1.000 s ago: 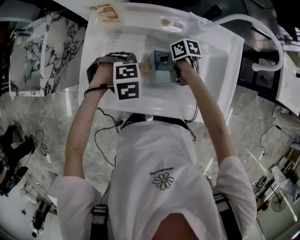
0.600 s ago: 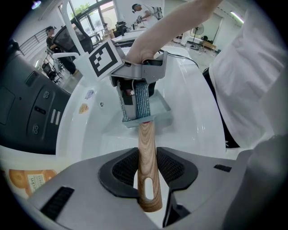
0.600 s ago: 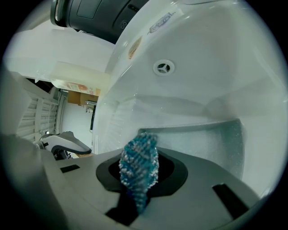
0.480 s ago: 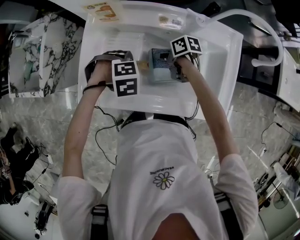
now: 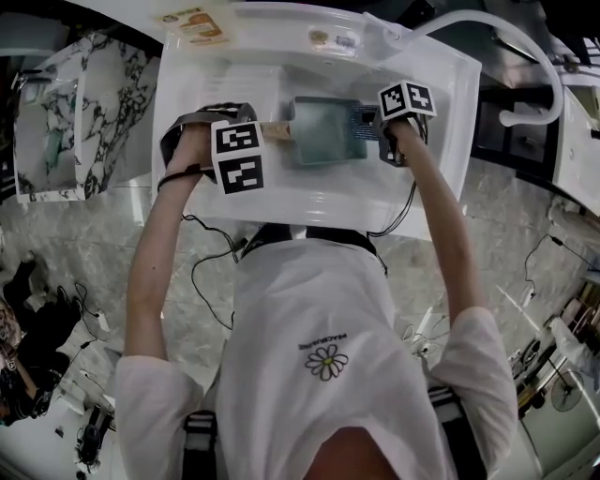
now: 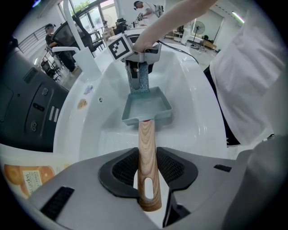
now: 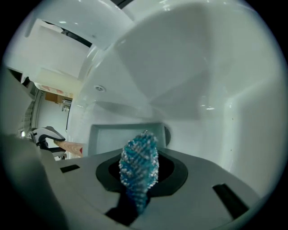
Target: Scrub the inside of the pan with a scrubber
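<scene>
A square grey-green pan (image 5: 326, 129) (image 6: 147, 107) (image 7: 118, 138) with a wooden handle (image 6: 147, 161) (image 5: 275, 131) lies in the white sink (image 5: 234, 66). My left gripper (image 6: 147, 168) (image 5: 242, 155) is shut on that handle, holding the pan level. My right gripper (image 7: 138, 177) (image 5: 398, 122) is shut on a blue and silver mesh scrubber (image 7: 138, 166) (image 6: 138, 80) (image 5: 367, 120). The scrubber sits at the pan's right rim, hanging over the pan's far edge in the left gripper view.
The sink's walls (image 7: 198, 76) rise around the pan. A white faucet hose (image 5: 506, 56) arcs at the right. A packet (image 5: 195, 23) lies on the rim at the back left. A marble counter (image 5: 84, 94) stands to the left.
My right gripper has slid right with the scrubber, from over the pan's middle to its right rim, uncovering the pan's inside. The left gripper has shifted slightly left.
</scene>
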Action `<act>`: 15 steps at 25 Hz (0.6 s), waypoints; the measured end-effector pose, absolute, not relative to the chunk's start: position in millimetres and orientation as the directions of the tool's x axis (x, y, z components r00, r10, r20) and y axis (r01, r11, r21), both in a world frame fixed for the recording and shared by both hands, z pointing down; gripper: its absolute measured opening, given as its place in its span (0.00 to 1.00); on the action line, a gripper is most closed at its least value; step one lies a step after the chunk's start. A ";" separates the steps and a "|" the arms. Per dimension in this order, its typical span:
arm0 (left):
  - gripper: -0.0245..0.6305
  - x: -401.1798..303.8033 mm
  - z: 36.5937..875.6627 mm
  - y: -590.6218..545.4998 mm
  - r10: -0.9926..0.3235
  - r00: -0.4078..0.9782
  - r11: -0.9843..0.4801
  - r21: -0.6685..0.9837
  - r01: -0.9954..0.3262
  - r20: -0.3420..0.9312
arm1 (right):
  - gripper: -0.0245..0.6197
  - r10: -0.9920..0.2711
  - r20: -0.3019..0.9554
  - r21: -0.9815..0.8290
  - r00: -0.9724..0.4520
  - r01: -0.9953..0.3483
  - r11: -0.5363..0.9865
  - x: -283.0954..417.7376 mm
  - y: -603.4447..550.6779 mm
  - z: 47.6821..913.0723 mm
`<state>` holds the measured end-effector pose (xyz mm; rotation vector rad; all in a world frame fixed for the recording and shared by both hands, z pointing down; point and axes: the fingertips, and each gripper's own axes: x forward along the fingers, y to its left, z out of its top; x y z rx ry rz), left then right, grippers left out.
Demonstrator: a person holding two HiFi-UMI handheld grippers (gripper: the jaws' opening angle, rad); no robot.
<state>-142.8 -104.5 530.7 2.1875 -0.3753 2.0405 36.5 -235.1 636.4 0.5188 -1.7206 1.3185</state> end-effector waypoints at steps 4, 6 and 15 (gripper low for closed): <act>0.25 -142.3 531.5 -104.9 -0.095 0.056 -0.960 -0.077 -0.269 0.994 | 0.14 0.204 0.856 -0.516 -0.474 -0.782 0.348 50.9 -226.7 657.7; 0.25 -142.2 531.7 -105.1 -0.096 0.054 -0.960 -0.078 -0.270 0.994 | 0.14 0.211 0.869 -0.495 -0.448 -0.792 0.358 54.0 -224.7 665.3; 0.25 -143.7 532.0 -105.4 -0.097 0.051 -0.957 -0.079 -0.279 0.994 | 0.14 0.227 0.882 -0.471 -0.413 -0.797 0.378 46.1 -221.2 676.8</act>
